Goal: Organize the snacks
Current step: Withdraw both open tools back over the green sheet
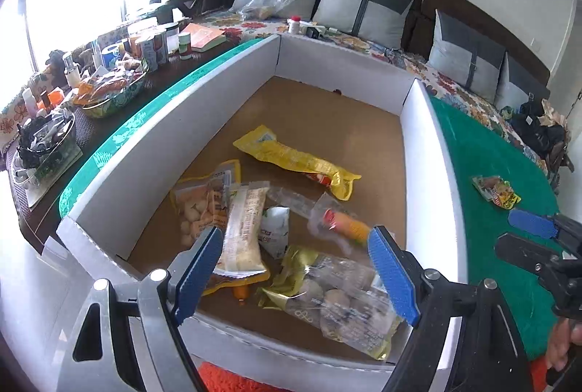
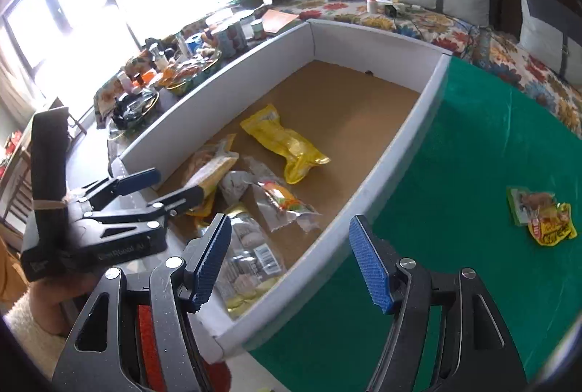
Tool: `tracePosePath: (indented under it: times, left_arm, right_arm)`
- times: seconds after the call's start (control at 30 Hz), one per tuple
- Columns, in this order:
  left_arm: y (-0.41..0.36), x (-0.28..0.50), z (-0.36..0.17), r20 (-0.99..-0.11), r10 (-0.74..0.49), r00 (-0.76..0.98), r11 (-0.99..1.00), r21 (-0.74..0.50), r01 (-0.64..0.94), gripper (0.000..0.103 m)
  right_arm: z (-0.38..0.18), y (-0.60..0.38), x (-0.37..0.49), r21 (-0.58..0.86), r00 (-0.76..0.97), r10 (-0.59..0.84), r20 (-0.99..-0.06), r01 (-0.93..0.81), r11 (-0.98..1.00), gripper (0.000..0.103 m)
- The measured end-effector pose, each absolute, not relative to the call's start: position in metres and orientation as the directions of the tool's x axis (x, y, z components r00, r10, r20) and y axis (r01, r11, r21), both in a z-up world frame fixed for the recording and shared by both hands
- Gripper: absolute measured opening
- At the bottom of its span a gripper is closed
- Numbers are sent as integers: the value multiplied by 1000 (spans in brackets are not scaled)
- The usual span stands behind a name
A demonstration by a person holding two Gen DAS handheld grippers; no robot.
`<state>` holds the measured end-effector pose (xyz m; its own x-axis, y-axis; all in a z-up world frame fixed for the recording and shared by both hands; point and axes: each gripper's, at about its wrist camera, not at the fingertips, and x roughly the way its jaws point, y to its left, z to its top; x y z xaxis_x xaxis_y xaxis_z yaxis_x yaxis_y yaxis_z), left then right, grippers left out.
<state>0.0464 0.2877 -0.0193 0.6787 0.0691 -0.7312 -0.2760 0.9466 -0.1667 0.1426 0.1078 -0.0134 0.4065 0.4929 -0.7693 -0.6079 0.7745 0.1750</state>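
A white-walled cardboard box (image 1: 145, 144) (image 2: 400, 144) with a brown floor holds several snack packets. Among them are a yellow packet (image 1: 294, 161) (image 2: 287, 144), a bag of pale balls (image 1: 198, 206), a long beige bar (image 1: 243, 228) and a clear gold-edged bag (image 1: 338, 304). My left gripper (image 1: 294, 239) (image 2: 180, 181) hangs open above the near end of the box, gripping nothing. A blurred clear packet with an orange filling (image 1: 342, 222) lies just below its right finger. My right gripper (image 2: 291, 222) (image 1: 505, 232) stands open over the box's right wall, empty. Two small packets (image 2: 542, 213) (image 1: 496, 191) lie on the green cloth.
The green cloth (image 2: 454, 191) spreads to the right of the box. A dark side table (image 1: 109, 90) on the left is crowded with bottles, cans and trays. A sofa with a floral cover (image 1: 400, 53) and grey cushions runs behind. A person's hand (image 2: 54, 297) holds the left gripper.
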Motion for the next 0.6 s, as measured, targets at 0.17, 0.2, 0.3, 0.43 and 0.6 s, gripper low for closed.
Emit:
tracePosePath:
  times: [0.17,0.2,0.3,0.43,0.6]
  left_arm:
    - [231,51,15,-646,-25,763,965,-215,-150,90]
    - [215,52,20,-630,-53,775,968,-223,-115,93]
    - [165,60,30,-602,-151,784,972,-237,6,99]
    - [94,86,11,-661,-264,702,962,-236,139,100]
    - [15,123,-43,-758,-291,584,954,-180,242,100]
  right_arm:
    - [-52,3,149,0,545,295,-785,-476,879,76]
    - [-64,-21,152,-34,546,236,-804,-439,898,76]
    - [-93,-96,156,-103,541,93,-836,-321,941,76]
    - [-104,-177,158,-102,532,13,-847,-187,977,76]
    - [-104,-223,166,-65,547,-6,-837,-89,994,76]
